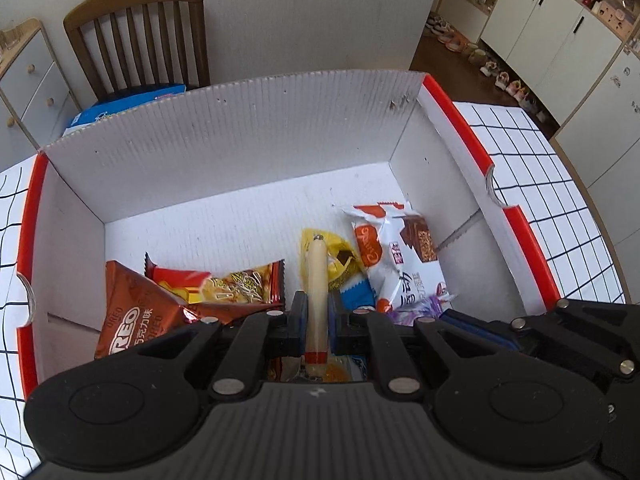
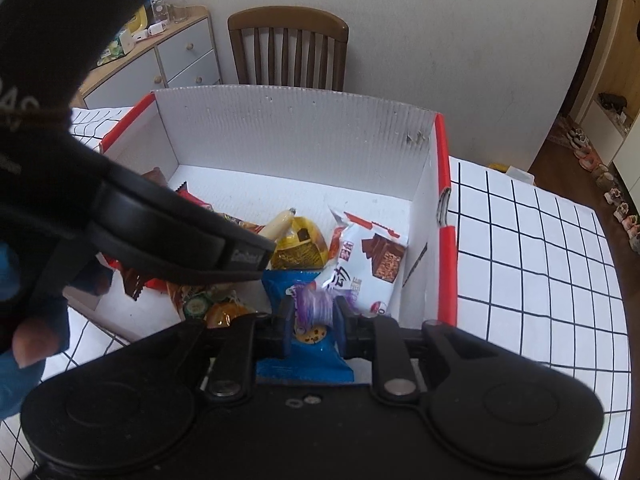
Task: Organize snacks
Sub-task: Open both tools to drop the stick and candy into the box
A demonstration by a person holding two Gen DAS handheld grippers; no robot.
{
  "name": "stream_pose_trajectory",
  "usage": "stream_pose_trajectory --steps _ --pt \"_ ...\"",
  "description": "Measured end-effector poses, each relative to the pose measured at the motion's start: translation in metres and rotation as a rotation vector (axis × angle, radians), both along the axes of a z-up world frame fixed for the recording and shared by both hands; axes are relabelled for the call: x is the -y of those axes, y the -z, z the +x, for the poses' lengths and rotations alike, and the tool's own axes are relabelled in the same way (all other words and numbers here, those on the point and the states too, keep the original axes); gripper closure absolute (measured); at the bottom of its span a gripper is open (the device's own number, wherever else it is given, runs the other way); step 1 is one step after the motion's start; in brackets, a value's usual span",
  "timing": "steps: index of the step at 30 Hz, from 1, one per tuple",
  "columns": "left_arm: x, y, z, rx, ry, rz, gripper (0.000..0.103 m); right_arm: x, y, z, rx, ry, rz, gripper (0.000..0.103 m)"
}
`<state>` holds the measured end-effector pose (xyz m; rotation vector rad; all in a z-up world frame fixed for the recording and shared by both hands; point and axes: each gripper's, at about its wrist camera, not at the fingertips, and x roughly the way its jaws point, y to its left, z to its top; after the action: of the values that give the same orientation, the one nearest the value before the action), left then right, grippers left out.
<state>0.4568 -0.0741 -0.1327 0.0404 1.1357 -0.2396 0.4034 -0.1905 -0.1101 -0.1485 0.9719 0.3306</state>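
Over the snack box (image 1: 224,128), my left gripper (image 1: 318,312) clamps a sausage stick (image 1: 317,280); my right gripper (image 2: 314,316) straddles a purple packet (image 2: 314,306), grip unclear.

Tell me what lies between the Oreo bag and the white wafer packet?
A red-and-yellow packet, a sausage stick and a yellow packet, seen in the left wrist view.
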Motion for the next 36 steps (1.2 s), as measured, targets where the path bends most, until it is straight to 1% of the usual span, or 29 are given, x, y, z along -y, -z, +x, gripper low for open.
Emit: stream_pose_trajectory --steps 8,10,12,13,16,18,20,25,31,36 --pt "-0.003 0.000 -0.006 -0.008 -0.024 -0.017 0.092 0.002 -0.003 -0.004 0.001 0.014 0.005 0.079" --pt "-0.004 -0.001 -0.007 -0.014 -0.029 -0.027 0.087 0.003 -0.005 -0.007 0.004 0.015 0.004 0.077" --pt "-0.005 -0.002 -0.010 -0.014 -0.033 -0.032 0.076 0.004 -0.007 -0.010 0.010 0.016 0.006 0.074" --pt "-0.005 -0.004 -0.012 -0.008 -0.034 -0.033 0.075 0.005 -0.009 -0.011 0.013 0.017 0.008 0.072" --pt "-0.006 -0.011 -0.019 0.008 -0.037 -0.038 0.075 0.008 -0.014 -0.017 0.021 0.019 0.013 0.069" --pt "-0.008 -0.017 -0.025 0.018 -0.037 -0.051 0.075 0.009 -0.019 -0.022 0.029 0.018 0.015 0.064" --pt "-0.010 -0.024 -0.032 0.043 -0.036 -0.044 0.075 0.010 -0.024 -0.028 0.039 0.016 0.017 0.060" --pt "-0.015 -0.042 -0.050 0.087 -0.037 -0.042 0.075 0.012 -0.039 -0.040 0.068 0.014 0.021 0.055" --pt "-0.029 -0.067 -0.074 0.136 -0.067 -0.061 0.075 0.012 -0.059 -0.058 0.110 0.013 0.039 0.047" --pt "-0.039 -0.089 -0.098 0.186 -0.081 -0.058 0.075 0.011 -0.076 -0.077 0.145 -0.001 0.056 0.043"
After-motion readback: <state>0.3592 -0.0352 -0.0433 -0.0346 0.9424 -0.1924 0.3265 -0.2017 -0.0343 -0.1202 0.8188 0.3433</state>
